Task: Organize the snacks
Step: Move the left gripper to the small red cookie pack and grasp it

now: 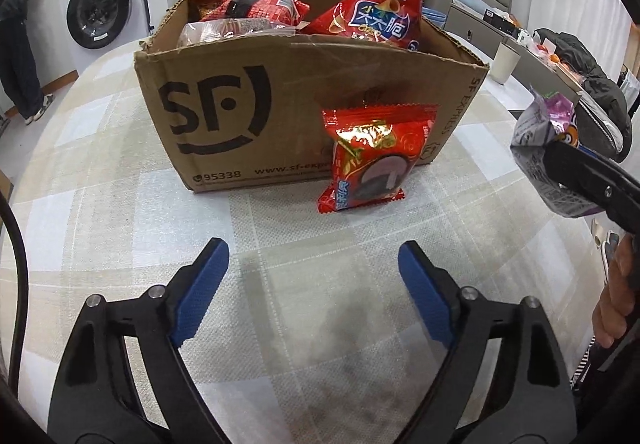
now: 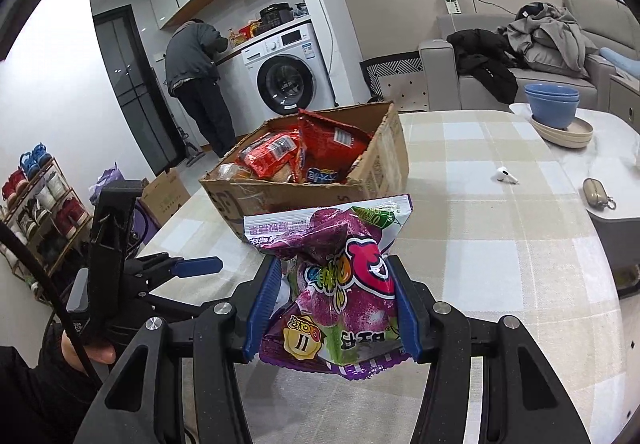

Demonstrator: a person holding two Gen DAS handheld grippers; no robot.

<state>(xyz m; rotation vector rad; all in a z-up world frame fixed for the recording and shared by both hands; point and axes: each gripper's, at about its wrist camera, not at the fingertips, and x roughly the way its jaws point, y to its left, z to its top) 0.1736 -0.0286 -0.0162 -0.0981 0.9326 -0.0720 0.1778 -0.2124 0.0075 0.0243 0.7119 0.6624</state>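
Gripping a purple snack bag [image 2: 340, 284], right gripper [image 2: 334, 304] nears the box [image 2: 372, 168].

Matt brown corrugated cardboard for the box [image 1: 248, 116], edges torn and rough; glossy crinkled plastic film with gold foil glints on the red snack packet [image 1: 372, 160]; same shiny film on the purple snack bag [image 2: 340, 284]; woven, matt checked cloth over the table [image 1: 120, 172]; matt black plastic on both grippers, ribbed blue rubbery pads [image 1: 204, 284], bright metal pins [image 2: 442, 307]; smooth glazed blue bowls [image 2: 552, 104]
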